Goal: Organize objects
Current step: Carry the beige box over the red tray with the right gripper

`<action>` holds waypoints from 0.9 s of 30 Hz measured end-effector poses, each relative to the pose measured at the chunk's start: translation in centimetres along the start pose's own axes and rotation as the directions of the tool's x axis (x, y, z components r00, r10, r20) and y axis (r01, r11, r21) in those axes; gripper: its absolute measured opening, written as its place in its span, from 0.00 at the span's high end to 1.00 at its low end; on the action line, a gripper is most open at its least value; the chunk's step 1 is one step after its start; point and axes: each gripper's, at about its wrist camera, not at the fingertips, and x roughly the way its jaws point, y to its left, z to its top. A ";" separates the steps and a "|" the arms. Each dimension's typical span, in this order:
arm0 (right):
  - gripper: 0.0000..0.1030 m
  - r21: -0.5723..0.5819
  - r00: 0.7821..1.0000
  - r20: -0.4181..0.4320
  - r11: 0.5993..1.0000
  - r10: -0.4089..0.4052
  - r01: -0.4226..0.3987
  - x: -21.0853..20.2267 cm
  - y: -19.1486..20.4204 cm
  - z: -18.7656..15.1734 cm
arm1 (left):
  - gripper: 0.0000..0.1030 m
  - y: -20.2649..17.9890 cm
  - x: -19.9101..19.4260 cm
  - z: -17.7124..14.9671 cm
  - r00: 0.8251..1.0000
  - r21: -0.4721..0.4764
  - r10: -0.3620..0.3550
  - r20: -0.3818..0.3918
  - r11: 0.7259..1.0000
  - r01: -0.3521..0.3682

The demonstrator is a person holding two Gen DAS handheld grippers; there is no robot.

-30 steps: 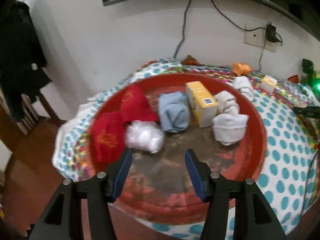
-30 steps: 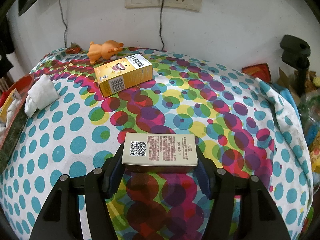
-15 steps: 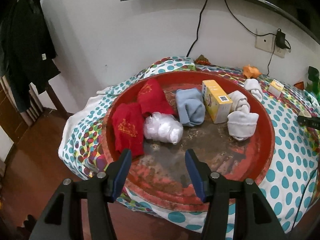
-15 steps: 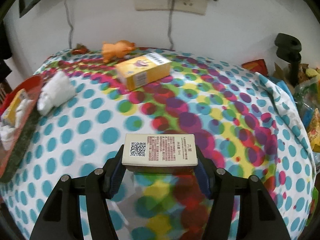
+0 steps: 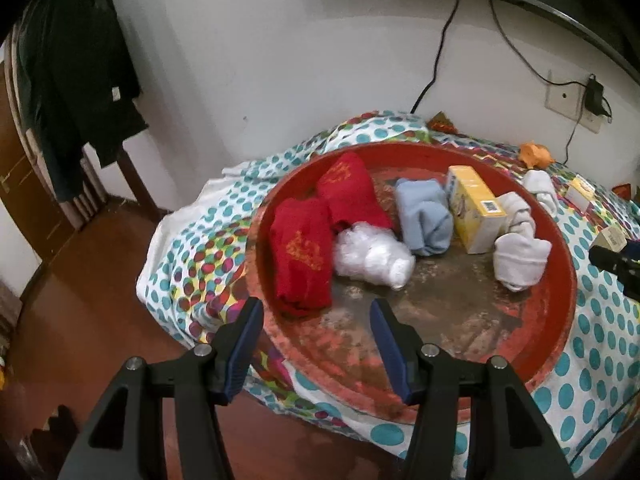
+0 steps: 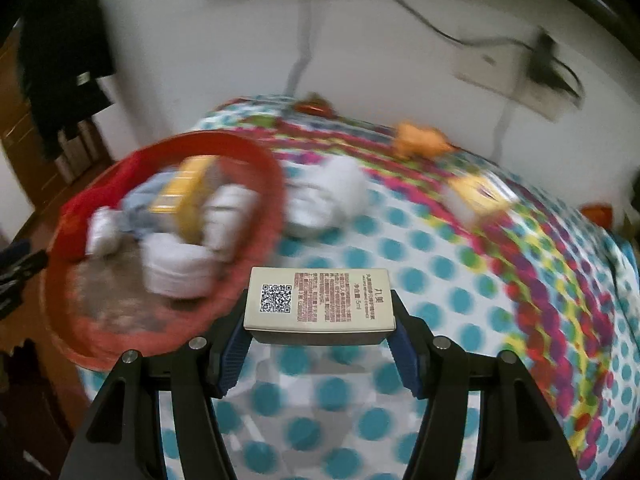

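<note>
My right gripper (image 6: 320,320) is shut on a small white box (image 6: 320,300) with a QR code, held above the dotted tablecloth (image 6: 440,264) just right of the round red tray (image 6: 64,248). In the left wrist view the red tray (image 5: 540,336) holds two red cloths (image 5: 300,252), a clear plastic bundle (image 5: 372,256), a blue rolled cloth (image 5: 424,216), a yellow box (image 5: 476,212) and white rolled socks (image 5: 520,260). My left gripper (image 5: 316,316) hangs open and empty over the tray's near rim. The right gripper's tip with its box (image 5: 612,240) shows at the far right.
On the cloth outside the tray lie a white rolled sock (image 6: 332,196), an orange toy (image 6: 420,140) and another yellow box (image 6: 480,196). A wall socket with cables (image 5: 572,100) sits behind. Dark clothes (image 5: 76,80) hang at the left over a wooden floor (image 5: 80,300).
My right gripper has swung left with the white box, bringing the red tray into its view. The left gripper has drifted back and left, so the tray sits further right.
</note>
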 end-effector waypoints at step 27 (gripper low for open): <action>0.42 -0.224 0.983 -0.130 0.962 0.131 -0.158 4.9 17.0 1.4 | 0.45 4.2 1.2 0.4 0.998 -0.095 0.029 -0.059 0.995 -0.034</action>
